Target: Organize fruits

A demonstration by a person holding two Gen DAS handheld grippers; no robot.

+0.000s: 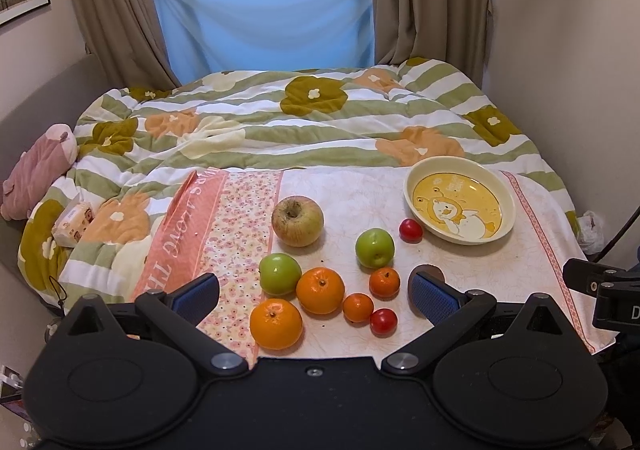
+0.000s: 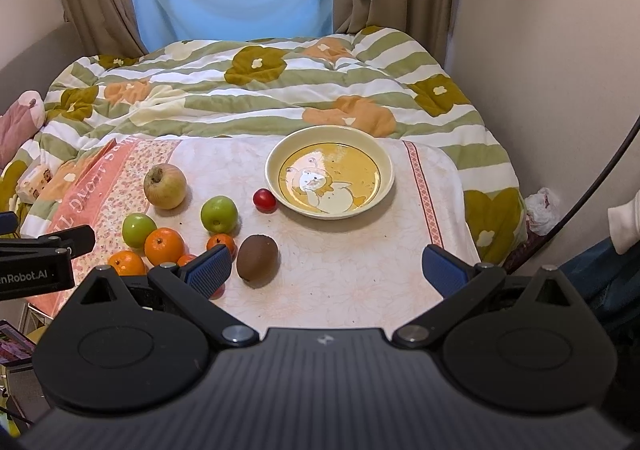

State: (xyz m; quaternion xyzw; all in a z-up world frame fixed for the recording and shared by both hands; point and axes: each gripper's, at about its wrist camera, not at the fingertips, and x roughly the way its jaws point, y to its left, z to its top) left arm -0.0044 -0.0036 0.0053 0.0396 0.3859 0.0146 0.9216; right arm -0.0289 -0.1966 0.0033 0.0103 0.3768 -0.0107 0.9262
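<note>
Fruits lie on a pink floral board [image 1: 352, 190] on the bed: a large yellowish apple [image 1: 297, 220], two green apples [image 1: 279, 273] [image 1: 374, 247], two big oranges [image 1: 320, 290] [image 1: 276, 323], two small tangerines [image 1: 384, 282] [image 1: 357, 307] and two red cherry tomatoes [image 1: 411, 230] [image 1: 383, 322]. A brown kiwi [image 2: 257, 260] shows in the right wrist view. A yellow cartoon bowl [image 1: 460, 204] [image 2: 330, 171] stands empty at the right. My left gripper [image 1: 314, 292] is open above the fruit cluster. My right gripper [image 2: 326, 270] is open, with the kiwi just inside its left finger [image 2: 208, 270].
A striped floral duvet [image 1: 304, 122] covers the bed behind the board. A pink pillow [image 1: 40, 170] and a tissue pack [image 1: 74, 222] lie at the left. Walls and curtains close in behind and at the right. The other gripper's body [image 1: 600, 290] shows at the right edge.
</note>
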